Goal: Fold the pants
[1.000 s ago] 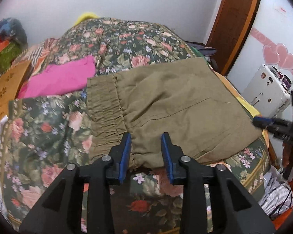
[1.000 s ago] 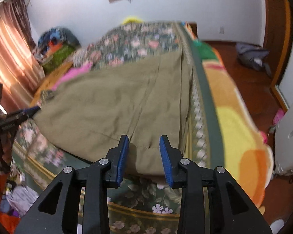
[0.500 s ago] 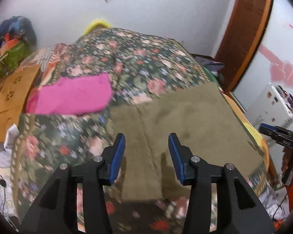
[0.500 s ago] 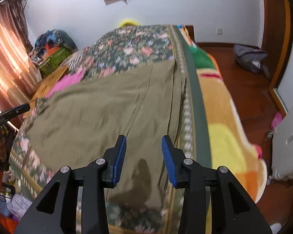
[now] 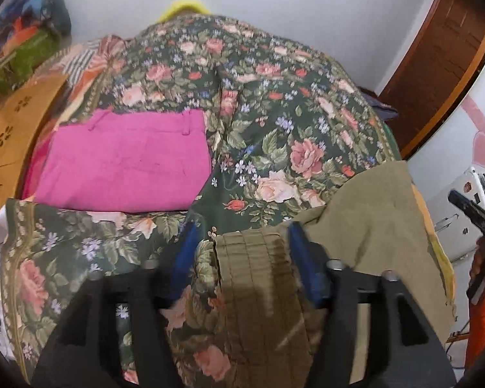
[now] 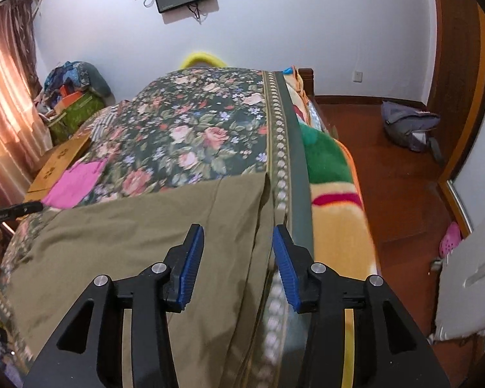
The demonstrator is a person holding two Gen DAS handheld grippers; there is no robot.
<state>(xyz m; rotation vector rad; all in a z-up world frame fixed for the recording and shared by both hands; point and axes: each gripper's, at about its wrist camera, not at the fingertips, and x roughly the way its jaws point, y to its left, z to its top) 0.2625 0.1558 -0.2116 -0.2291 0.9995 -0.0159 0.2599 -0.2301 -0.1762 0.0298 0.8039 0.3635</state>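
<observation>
Lying on bed (image 6: 210, 135): olive pants (image 6: 139, 232), waistband between left gripper (image 5: 242, 252) jaws, hem between right gripper (image 6: 237, 262) jaws; both parted.

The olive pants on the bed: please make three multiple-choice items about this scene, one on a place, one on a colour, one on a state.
1. Which part of the olive pants lies between the jaws of the left gripper?
A. waistband
B. leg hem
C. nothing

2. What colour is the folded garment lying apart on the floral bedspread?
A. blue
B. pink
C. white

3. How do the jaws of the right gripper stand?
A. shut on cloth
B. open above the pants
C. out of view

Answers: 1 A, the gathered elastic band shows there; 2 B, it is bright pink; 3 B, a wide gap shows between the blue pads.
</observation>
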